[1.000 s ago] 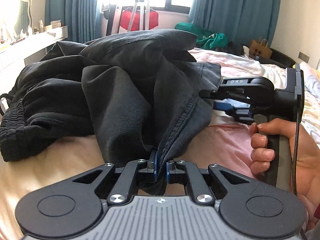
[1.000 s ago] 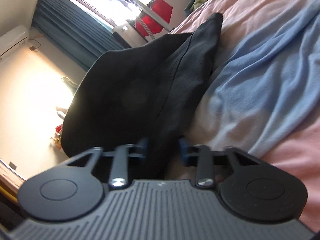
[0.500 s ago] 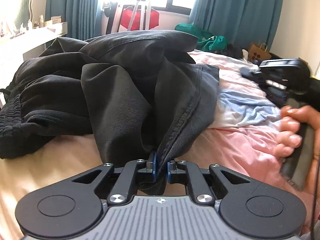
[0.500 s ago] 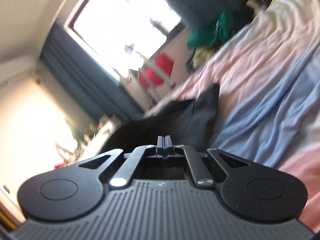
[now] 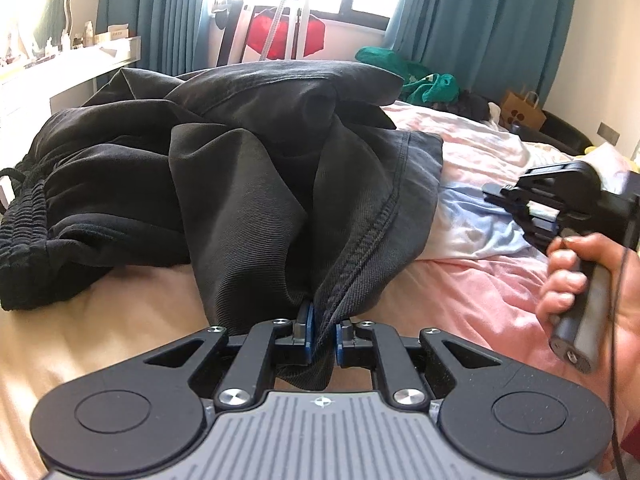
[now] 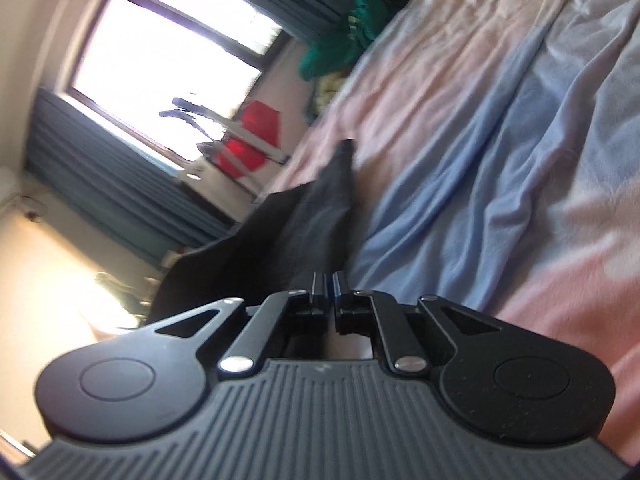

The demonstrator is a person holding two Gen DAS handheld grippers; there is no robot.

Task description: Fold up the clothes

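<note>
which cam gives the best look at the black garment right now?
Left wrist. It shows the black garment heaped on the bed, stitched hem running into the shut left gripper, elastic waistband at far left. Right wrist is blurred and shows only a narrow dark strip of it beyond the empty right gripper.

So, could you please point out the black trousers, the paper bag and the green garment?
Black trousers [image 5: 248, 200]: left wrist view, middle of the cloth.
Paper bag [image 5: 522, 112]: left wrist view, its front.
Green garment [image 5: 428, 86]: left wrist view, its bunched middle.
</note>
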